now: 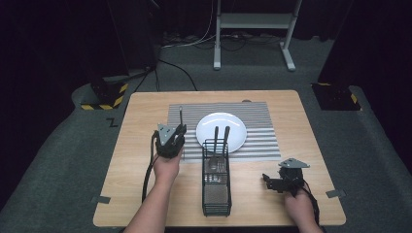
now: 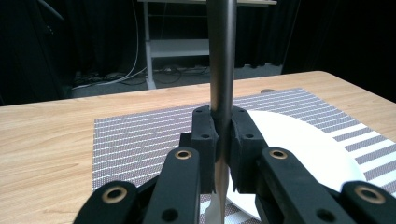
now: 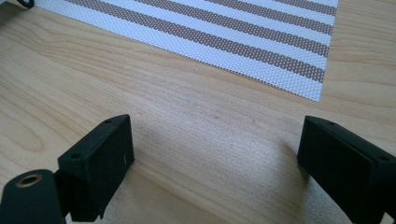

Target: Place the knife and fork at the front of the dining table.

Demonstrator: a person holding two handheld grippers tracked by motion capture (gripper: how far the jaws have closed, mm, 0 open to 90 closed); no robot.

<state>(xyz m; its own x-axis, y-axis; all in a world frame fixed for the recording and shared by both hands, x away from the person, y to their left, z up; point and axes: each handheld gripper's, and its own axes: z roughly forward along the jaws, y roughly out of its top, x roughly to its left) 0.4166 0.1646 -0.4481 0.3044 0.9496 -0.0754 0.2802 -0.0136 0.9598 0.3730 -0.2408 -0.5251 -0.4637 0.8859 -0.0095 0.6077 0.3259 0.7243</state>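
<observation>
Wire caddy (image 1: 216, 187) holds two utensils (image 1: 221, 138); left hand-held gripper (image 1: 176, 132) clamps a third utensil (image 1: 180, 116), right hand-held gripper (image 1: 268, 181) gapes

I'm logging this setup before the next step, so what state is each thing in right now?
left gripper: shut on the utensil, held beside the plate.
utensil: upright, clamped between the fingers.
right gripper: open, holding nothing, low over the bare table.
plate: on the striped placemat, nothing on it.
wire caddy: upright, two dark handles sticking out.
</observation>
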